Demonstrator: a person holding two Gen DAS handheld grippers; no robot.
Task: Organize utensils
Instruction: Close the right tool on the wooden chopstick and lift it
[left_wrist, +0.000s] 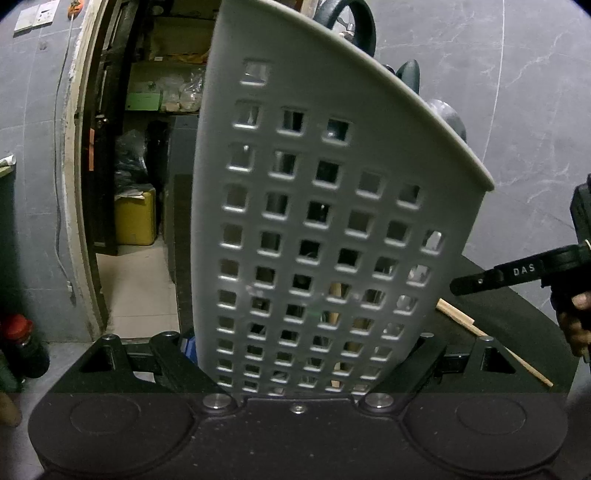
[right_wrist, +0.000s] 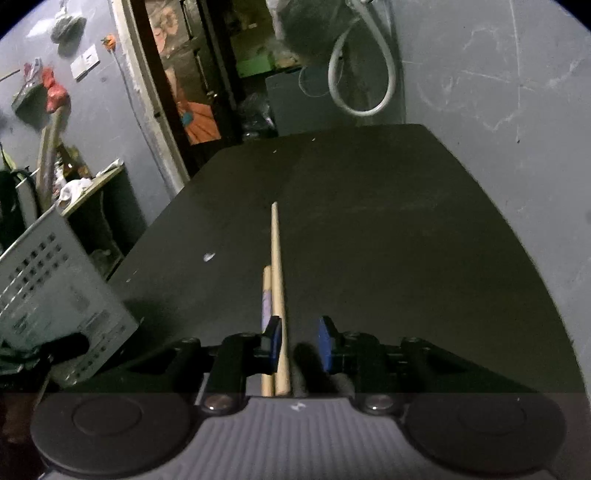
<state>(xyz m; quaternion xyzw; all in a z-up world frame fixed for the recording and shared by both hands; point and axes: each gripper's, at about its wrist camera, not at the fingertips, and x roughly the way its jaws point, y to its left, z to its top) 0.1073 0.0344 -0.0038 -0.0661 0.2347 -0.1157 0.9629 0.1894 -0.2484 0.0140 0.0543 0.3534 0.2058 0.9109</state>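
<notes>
A grey perforated utensil holder (left_wrist: 325, 206) fills the left wrist view, tilted, with my left gripper (left_wrist: 295, 350) shut on its lower part. Dark utensil handles (left_wrist: 360, 26) stick out above its rim, and wooden pieces show through the holes. In the right wrist view the holder (right_wrist: 48, 288) stands at the left edge of the black table (right_wrist: 369, 221). Two wooden chopsticks (right_wrist: 276, 266) lie on the table, pointing away. My right gripper (right_wrist: 301, 343) is open over their near ends: one stick lies between the blue pads (right_wrist: 327, 343), beside the left one, and the other passes outside it.
One finger of the right gripper (left_wrist: 517, 273) and a hand (left_wrist: 576, 325) show at the left wrist view's right edge, above a chopstick (left_wrist: 480, 332). A doorway with shelves and a yellow container (left_wrist: 135, 218) lies behind. A grey hose (right_wrist: 362, 74) hangs on the wall.
</notes>
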